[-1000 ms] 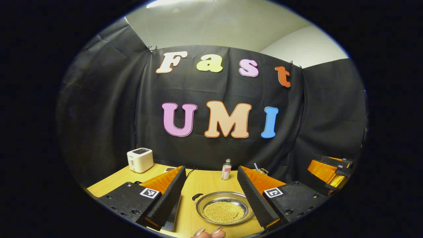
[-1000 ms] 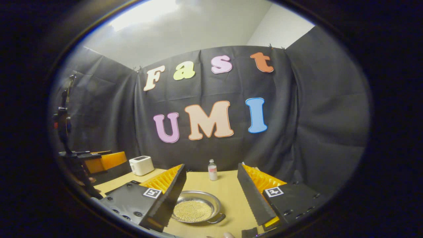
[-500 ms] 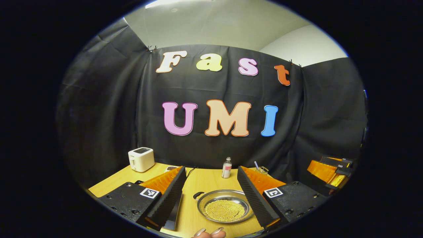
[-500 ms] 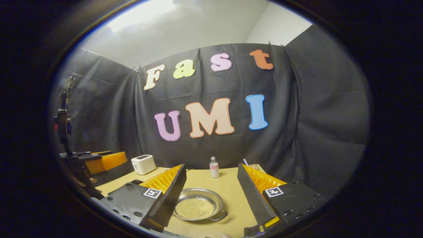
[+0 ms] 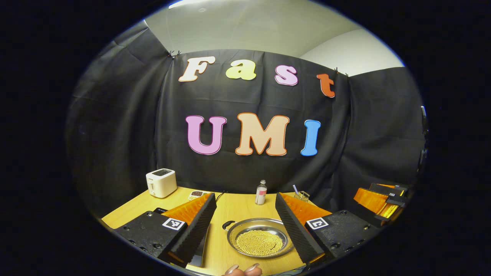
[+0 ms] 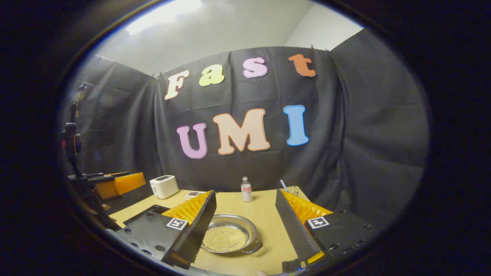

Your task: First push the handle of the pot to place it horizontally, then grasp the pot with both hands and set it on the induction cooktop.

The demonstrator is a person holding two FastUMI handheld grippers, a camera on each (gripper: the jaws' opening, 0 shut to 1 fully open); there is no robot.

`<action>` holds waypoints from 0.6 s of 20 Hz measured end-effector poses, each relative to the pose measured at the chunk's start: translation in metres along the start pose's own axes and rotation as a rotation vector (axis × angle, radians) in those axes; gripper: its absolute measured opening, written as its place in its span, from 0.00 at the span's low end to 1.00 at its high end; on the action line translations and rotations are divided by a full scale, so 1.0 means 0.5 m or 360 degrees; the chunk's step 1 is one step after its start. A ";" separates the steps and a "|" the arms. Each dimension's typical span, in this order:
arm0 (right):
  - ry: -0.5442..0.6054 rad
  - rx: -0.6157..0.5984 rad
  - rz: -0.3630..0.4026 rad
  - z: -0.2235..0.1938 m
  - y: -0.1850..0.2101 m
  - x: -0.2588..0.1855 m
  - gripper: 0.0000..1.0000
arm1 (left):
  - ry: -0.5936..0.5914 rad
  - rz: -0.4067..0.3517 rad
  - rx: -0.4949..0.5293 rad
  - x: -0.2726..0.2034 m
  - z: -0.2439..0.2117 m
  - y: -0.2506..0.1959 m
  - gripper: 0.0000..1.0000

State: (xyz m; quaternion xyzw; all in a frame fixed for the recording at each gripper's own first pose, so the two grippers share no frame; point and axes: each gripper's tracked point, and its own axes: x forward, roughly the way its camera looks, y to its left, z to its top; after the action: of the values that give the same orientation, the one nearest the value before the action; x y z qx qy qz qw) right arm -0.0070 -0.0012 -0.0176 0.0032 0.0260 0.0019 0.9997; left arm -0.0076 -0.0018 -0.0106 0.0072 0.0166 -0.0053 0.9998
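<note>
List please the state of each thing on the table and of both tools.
Left tool: open, above the table, holds nothing.
Right tool: open, holds nothing.
Pot: on the table, untouched, holds yellow beads.
Bottle: upright, capped.
Toaster: upright, slot empty.

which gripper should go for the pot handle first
Probably right. In the right gripper view the pot's near handle lies in the gap of the open right gripper. The left gripper faces the far-rim handle, a longer reach.
</note>
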 end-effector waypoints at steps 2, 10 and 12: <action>-0.0003 0.0007 0.0013 0.000 0.005 0.001 0.91 | 0.0009 -0.0004 -0.0009 -0.001 -0.003 -0.002 0.99; 0.0025 -0.0039 0.0011 -0.014 0.008 0.007 0.76 | 0.0017 0.0002 -0.0011 0.000 -0.007 0.005 0.99; 0.0058 -0.0039 0.0016 -0.024 0.010 0.004 0.65 | 0.0019 0.0005 -0.0012 0.001 -0.008 0.006 0.99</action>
State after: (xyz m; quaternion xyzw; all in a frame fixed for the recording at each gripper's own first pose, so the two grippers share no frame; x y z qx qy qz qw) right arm -0.0055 0.0040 -0.0297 -0.0091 0.0442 0.0072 0.9990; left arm -0.0071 0.0012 -0.0147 0.0036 0.0225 -0.0036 0.9997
